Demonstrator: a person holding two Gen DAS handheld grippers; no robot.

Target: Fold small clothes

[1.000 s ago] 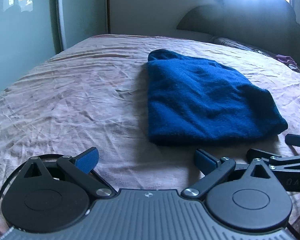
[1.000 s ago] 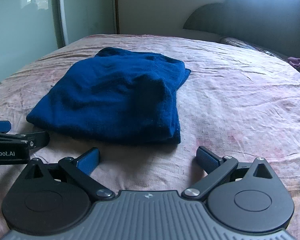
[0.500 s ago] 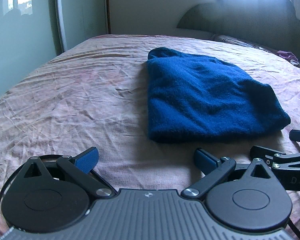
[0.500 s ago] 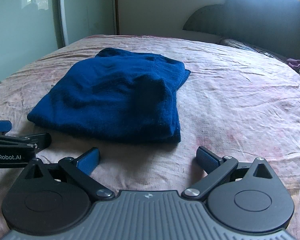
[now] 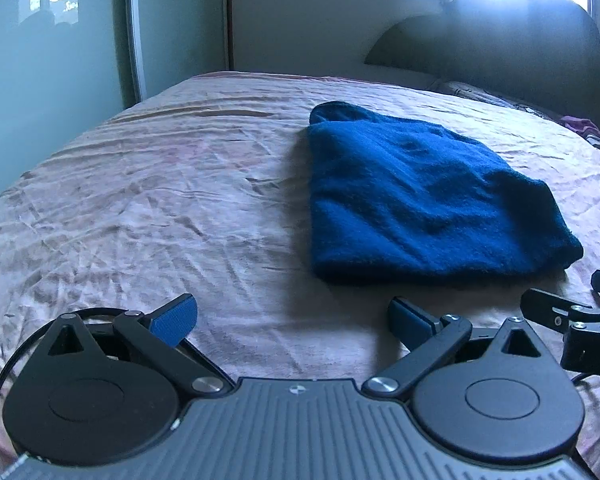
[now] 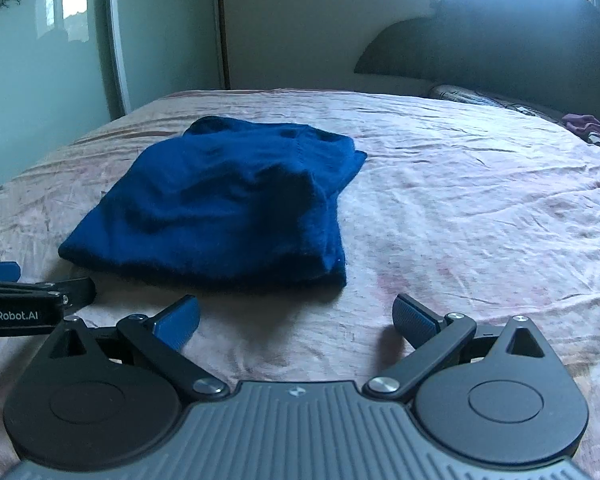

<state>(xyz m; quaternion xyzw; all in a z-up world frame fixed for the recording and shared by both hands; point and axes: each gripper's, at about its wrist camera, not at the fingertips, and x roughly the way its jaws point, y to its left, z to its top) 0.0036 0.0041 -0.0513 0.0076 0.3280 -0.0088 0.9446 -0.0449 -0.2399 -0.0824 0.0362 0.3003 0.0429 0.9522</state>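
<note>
A dark blue knitted garment (image 5: 416,200) lies folded into a thick rectangle on the pink bedsheet (image 5: 160,200). In the right wrist view the garment (image 6: 236,208) lies ahead and to the left. My left gripper (image 5: 292,318) is open and empty, just short of the garment's near left corner. My right gripper (image 6: 296,318) is open and empty, just short of the garment's near right corner. Each gripper shows at the edge of the other's view, the right one (image 5: 580,312) and the left one (image 6: 32,300).
The wrinkled bedsheet (image 6: 480,208) covers the bed. A dark headboard (image 5: 500,44) stands at the far end under a bright window. Patterned and purple cloth (image 6: 584,126) lies at the far right. A pale green wardrobe door (image 5: 52,60) runs along the left.
Both grippers have drawn back and tilted up a little from the garment, so it sits lower and farther in both views. Both stay open. The garment has not moved.
</note>
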